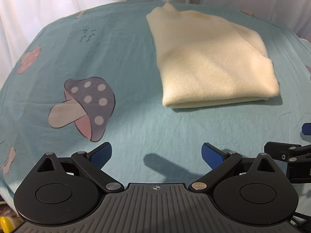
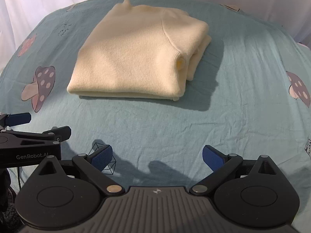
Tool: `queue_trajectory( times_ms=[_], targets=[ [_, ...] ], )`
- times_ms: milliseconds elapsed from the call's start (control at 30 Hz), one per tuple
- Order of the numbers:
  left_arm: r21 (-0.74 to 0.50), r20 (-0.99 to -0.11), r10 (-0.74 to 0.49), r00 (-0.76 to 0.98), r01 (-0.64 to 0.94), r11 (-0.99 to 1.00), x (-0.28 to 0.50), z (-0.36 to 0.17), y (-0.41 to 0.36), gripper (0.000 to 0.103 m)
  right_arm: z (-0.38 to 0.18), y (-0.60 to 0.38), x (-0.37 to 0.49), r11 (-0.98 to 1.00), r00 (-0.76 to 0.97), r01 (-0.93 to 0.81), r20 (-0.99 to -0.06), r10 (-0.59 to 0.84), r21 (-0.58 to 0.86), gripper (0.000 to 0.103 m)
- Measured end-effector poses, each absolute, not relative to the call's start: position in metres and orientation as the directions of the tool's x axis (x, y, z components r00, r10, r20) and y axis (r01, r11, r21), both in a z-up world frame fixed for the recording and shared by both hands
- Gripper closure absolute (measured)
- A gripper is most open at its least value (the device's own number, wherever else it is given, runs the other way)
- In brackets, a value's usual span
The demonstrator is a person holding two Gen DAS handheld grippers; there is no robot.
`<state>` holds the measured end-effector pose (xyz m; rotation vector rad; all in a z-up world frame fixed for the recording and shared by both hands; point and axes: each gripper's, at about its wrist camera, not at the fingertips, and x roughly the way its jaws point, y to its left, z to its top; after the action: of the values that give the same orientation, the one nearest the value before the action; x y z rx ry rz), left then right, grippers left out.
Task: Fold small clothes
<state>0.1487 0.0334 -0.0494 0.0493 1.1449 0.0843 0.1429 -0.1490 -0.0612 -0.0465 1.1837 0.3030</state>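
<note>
both hand-held grippers spread, empty, folded cream sweater well ahead

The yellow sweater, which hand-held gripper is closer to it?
Right, slightly. The right hand-held gripper faces the sweater almost straight ahead; the left hand-held gripper sits off to its left. Both are open, touching nothing.

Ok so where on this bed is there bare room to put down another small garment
Bare teal sheet runs between the folded cream sweater and both open tongs, left and right. More lies right of the sweater, toward the mushroom print at the edge. The left near corner is crowded: there the two tongs sit side by side.
</note>
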Motion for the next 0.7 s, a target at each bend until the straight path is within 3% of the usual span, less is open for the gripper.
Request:
queue_trajectory(
  times_ms=[233,700],
  targets=[
    [0.129,-0.914,0.144,0.38,-0.065,0.99,0.177,-0.038,0.03,0.001,-0.043,-0.144,0.167,0.982,0.369,-0.158,-0.916,0.158,0.106,0.004],
    [0.134,-0.912,0.155,0.379,-0.081,0.988,0.19,-0.038,0.035,0.001,-0.033,-0.12,0.179,0.984,0.407,-0.172,-0.908,0.103,0.035,0.004]
  ],
)
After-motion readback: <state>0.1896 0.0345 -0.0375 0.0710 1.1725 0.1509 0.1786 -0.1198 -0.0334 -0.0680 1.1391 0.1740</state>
